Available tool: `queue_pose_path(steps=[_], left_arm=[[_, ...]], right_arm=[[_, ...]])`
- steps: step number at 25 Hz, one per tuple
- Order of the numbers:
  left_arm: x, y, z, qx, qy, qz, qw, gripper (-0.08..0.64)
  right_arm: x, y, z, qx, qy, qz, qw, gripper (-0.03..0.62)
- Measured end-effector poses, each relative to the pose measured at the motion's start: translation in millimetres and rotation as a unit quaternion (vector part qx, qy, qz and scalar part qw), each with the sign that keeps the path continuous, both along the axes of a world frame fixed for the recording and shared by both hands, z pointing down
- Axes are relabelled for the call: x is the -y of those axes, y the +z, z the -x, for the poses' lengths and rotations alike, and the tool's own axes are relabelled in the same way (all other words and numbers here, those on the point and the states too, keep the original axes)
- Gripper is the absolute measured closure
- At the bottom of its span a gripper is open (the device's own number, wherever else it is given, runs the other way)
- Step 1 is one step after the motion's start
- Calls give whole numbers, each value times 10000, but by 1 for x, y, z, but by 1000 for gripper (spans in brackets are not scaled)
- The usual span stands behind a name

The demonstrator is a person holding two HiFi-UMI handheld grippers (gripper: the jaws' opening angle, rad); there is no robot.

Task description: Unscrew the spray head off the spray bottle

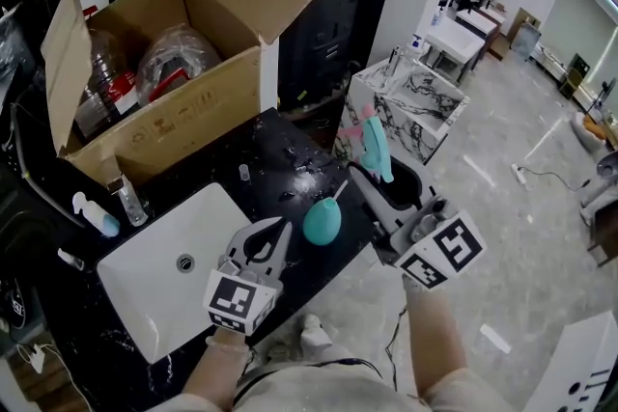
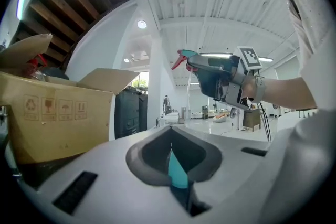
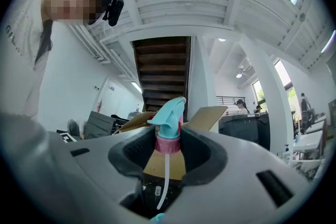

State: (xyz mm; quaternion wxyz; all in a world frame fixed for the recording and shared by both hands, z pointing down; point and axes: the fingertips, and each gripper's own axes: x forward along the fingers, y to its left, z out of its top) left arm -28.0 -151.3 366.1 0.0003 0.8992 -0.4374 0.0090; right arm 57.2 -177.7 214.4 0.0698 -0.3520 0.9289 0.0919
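Right gripper [image 3: 169,145] clamped on spray head [image 3: 169,117] at its pink collar, dip tube hanging toward teal bottle [image 1: 322,220] on black counter [image 1: 290,177], left gripper [image 2: 170,159] fully closed just beside bottle.

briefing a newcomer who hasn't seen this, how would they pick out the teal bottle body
Find the black countertop with the white sink set in it. Right of the sink, near the counter's front edge, is the teal bottle: plump, egg-shaped, with no spray head, unlike the small white-and-blue bottle on the sink's other side.

Spray bottle [image 2: 176,173] sliver behind fingers [image 2: 149,157], carton [image 1: 193,106] contents unclear
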Motion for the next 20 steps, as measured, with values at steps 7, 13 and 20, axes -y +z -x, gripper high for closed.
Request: queue_pose_path(steps=[7,13,20], left_arm=[[-15,-4,18,-95,-168,29,9998,555],[-34,-8,26,-187,-132,66,9997,555],[-57,-5,42,-256,-166,71,9995,555]], right_arm=[[-22,2,-8,-103,258,-40,9996,437],[-46,18,-14,-213,504,105,9984,437],[-75,45,-16,-234,765,328,9963,438]])
